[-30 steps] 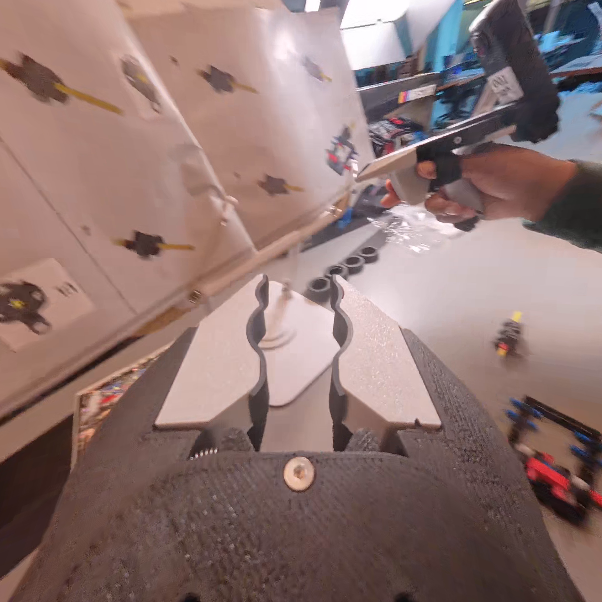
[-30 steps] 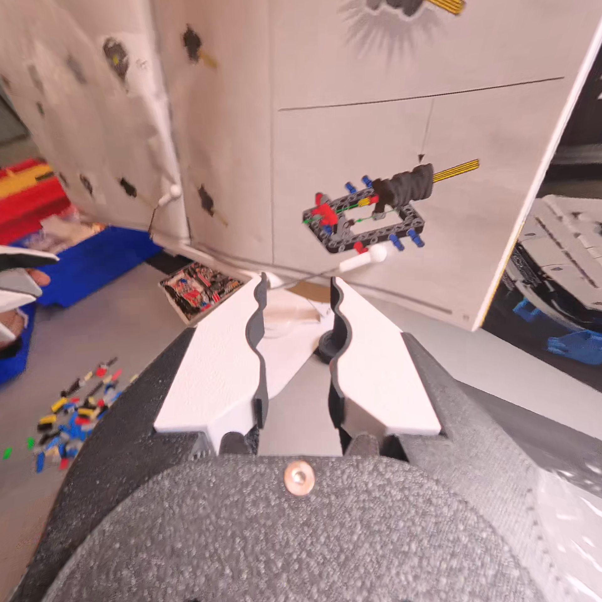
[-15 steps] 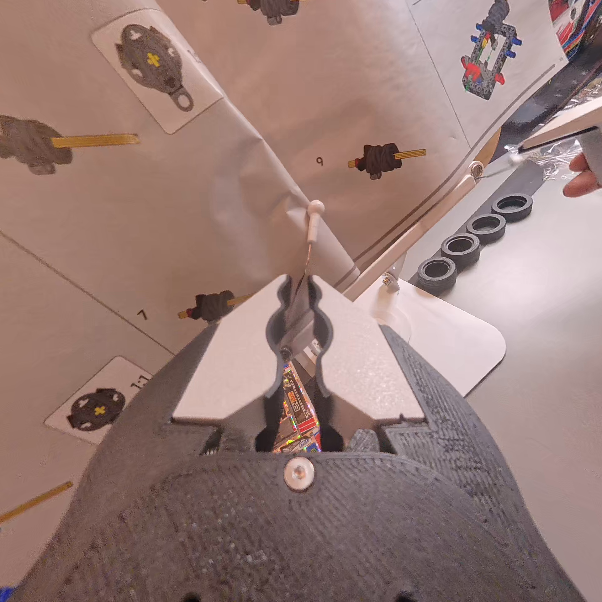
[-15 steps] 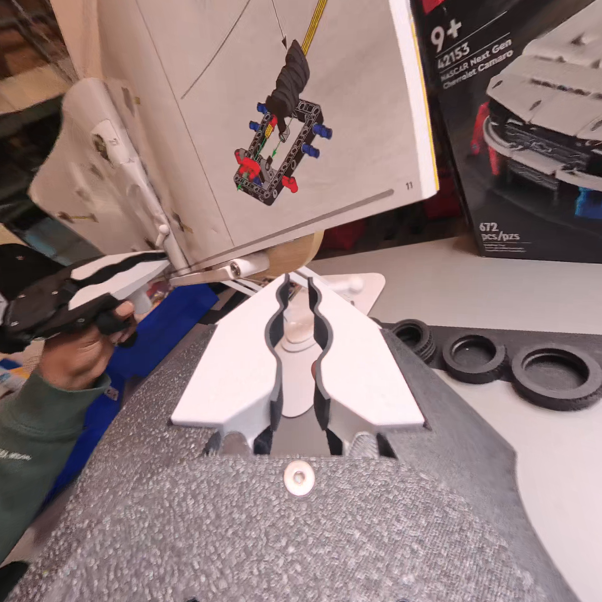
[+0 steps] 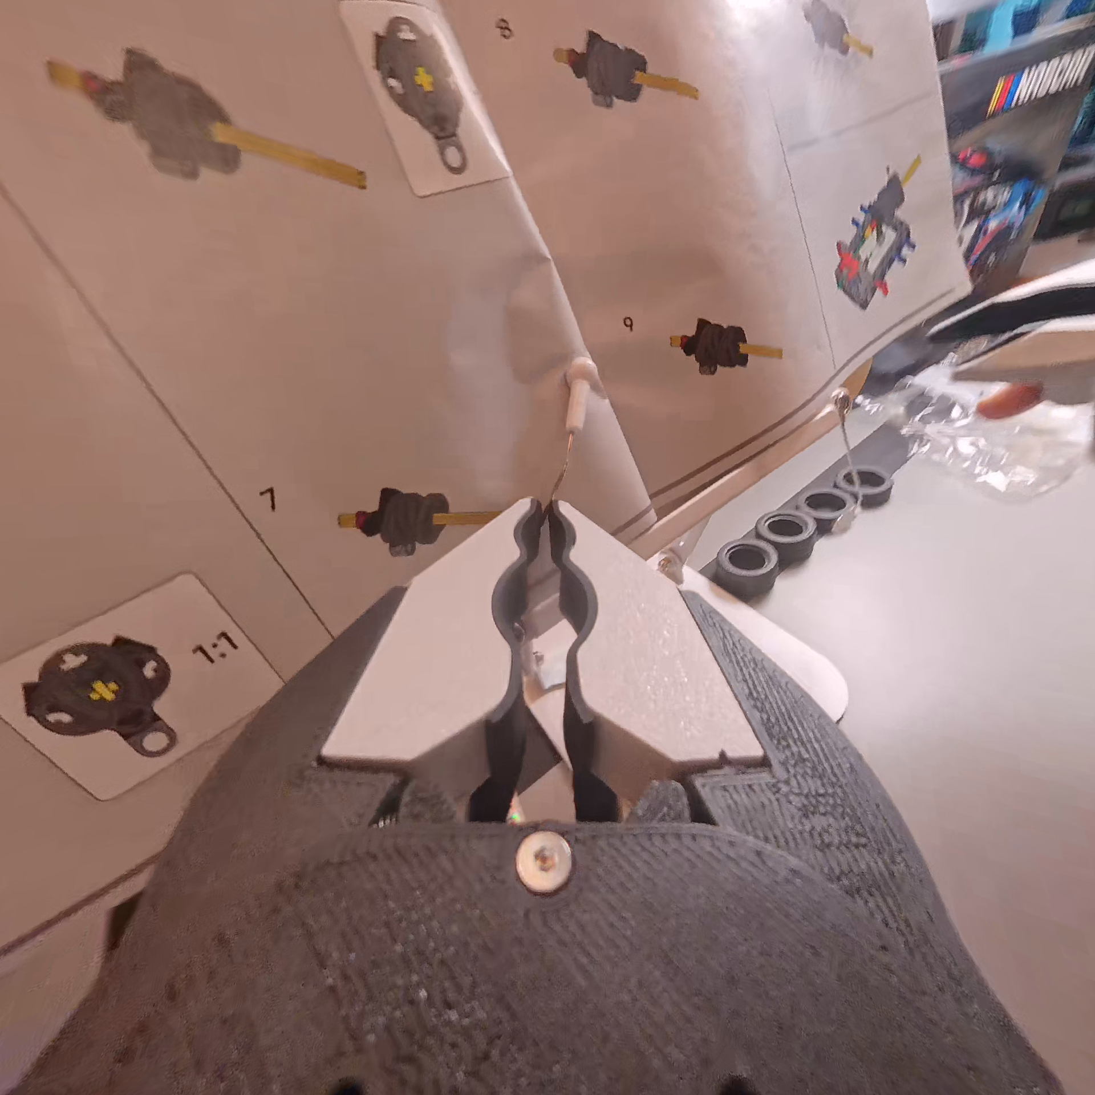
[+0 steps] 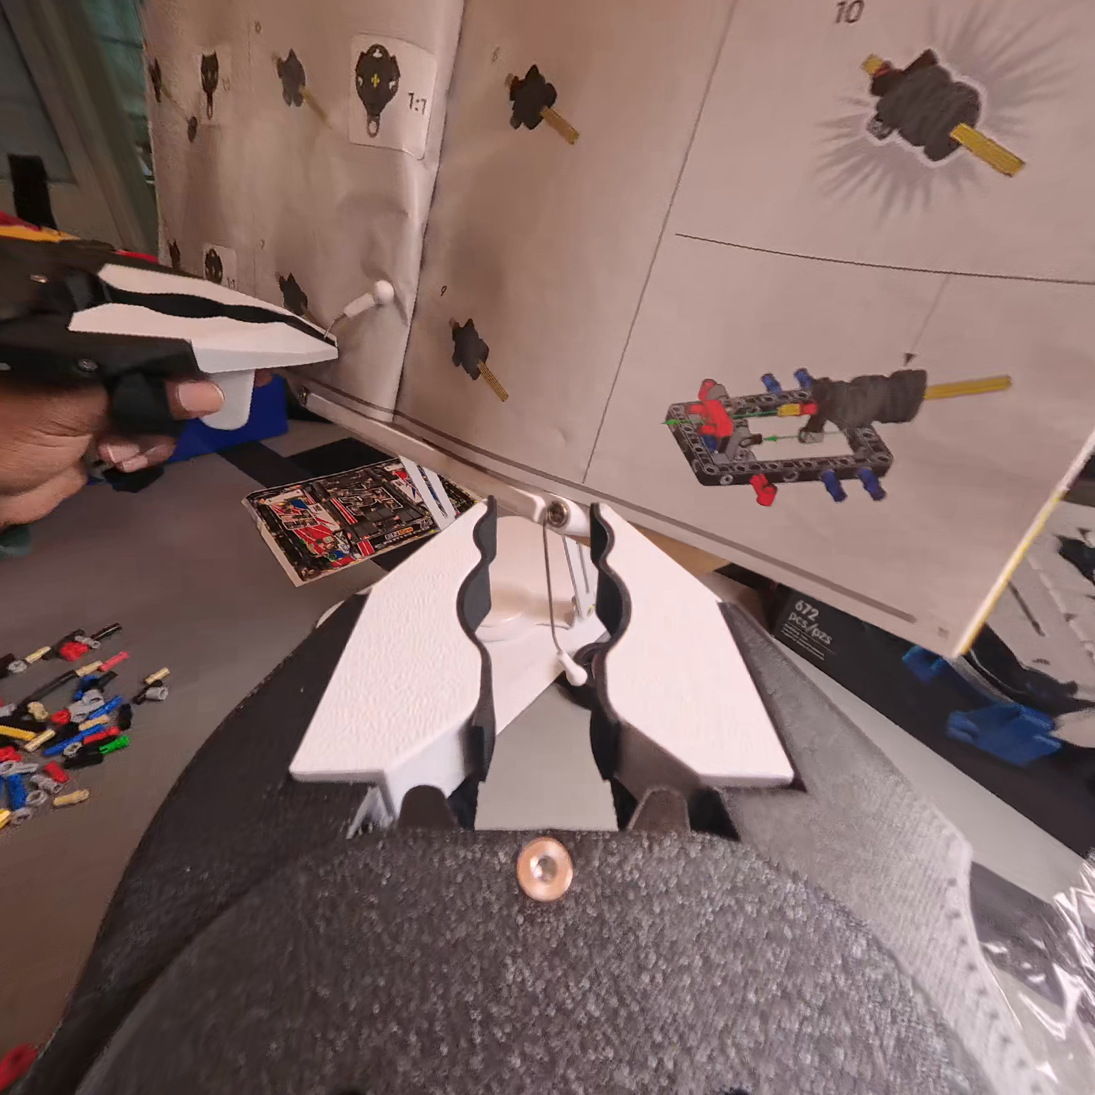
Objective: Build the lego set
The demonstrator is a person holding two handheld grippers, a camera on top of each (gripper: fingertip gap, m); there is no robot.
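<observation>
Left tongs are clenched on the thin wire of the left page clip, mid-frame in the left view. In the right view the same tongs show at left edge with tips on that wire. Half a second ago the left tongs were only nearly closed with the wire running between them; now they pinch it.

Right tongs are released, nothing between them. They were narrow half a second ago, now spread wide, and sit just under the stand's ledge. The right page clip hangs down loose off the page, lower centre between the open fingers, over the white base.

Manual stands open on the stand, filling the upper part of both views; the frame-with-axle drawing sits at right of the right view.

Reading: this is page handling, not building. Right clip is already off the page, left clip is gripped, probably to swing it off so the page can turn. No brick is held.

Lego parts: loose pieces on the counter at lower left of right view; tyres in a row at right of left view; sticker sheet flat under the stand; box behind at right. Clear bag at far right of left view.

Risk: wire is thin, could slip from the tongs.
</observation>
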